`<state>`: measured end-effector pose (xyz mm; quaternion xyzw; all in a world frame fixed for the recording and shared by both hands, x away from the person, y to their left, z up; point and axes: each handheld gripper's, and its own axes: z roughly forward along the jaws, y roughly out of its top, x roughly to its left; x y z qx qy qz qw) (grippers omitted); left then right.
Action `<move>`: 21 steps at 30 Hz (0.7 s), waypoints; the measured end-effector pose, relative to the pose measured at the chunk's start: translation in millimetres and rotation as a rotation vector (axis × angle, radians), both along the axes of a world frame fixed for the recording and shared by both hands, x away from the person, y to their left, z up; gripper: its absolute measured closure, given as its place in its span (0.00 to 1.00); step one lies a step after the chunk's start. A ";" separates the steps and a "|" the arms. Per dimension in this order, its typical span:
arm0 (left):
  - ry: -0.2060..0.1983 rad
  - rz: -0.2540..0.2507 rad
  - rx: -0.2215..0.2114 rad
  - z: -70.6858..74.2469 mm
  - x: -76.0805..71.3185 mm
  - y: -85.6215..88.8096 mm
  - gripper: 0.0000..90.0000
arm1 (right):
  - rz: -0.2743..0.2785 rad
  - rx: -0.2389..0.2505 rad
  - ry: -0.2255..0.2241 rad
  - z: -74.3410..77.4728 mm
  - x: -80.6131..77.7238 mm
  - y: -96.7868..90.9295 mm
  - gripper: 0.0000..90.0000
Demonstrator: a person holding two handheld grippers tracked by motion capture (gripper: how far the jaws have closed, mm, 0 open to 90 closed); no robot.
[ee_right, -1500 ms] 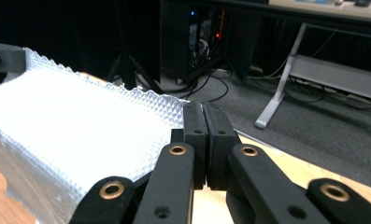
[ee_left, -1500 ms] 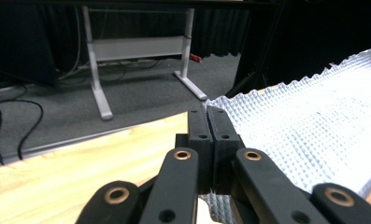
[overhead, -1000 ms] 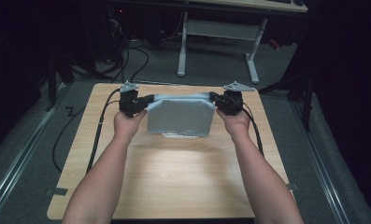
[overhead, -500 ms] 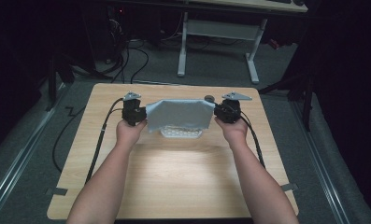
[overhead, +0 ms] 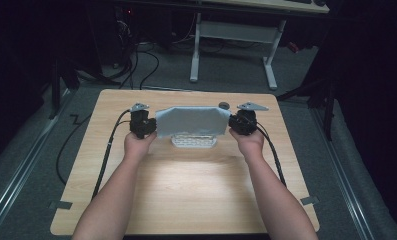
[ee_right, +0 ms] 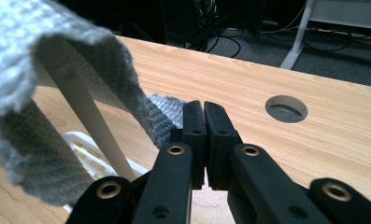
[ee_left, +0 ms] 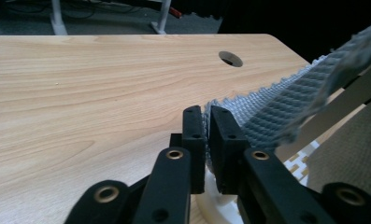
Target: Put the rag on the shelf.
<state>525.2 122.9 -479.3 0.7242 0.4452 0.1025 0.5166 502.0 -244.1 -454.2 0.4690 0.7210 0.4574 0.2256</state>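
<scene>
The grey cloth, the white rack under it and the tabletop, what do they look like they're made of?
The grey cloth: woven or knitted fabric, probably cotton or microfibre; a ribbed weave and a soft drape show. The white rack: likely matte plastic, smooth with moulded slots. The tabletop: light wood or wood-look laminate; the grain shows, but the smooth even finish leaves it open.

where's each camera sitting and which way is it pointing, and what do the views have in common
High view: fixed above the person's side, facing forward and down on the wooden table; both forearms enter from below, left gripper and right gripper holding a grey cloth over a white rack.
Left gripper view: rides the left gripper, looking along its black jaws across the table.
Right gripper view: rides the right gripper, looking along its jaws across the table.
Shared: both gripper views show cloth, rack and the table's round hole.
</scene>
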 end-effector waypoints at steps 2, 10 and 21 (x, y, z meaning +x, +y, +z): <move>0.005 0.017 -0.003 1.2 0.1 3.6 0.85 | -0.003 0.001 0.004 1.4 -0.7 -0.6 0.96; -0.014 0.089 0.002 11.0 -1.6 19.3 0.69 | -0.028 0.002 -0.014 9.4 -1.5 -6.5 0.83; -0.053 0.167 0.022 21.9 -7.2 36.7 0.51 | -0.059 -0.008 -0.027 18.4 -5.0 -17.2 0.70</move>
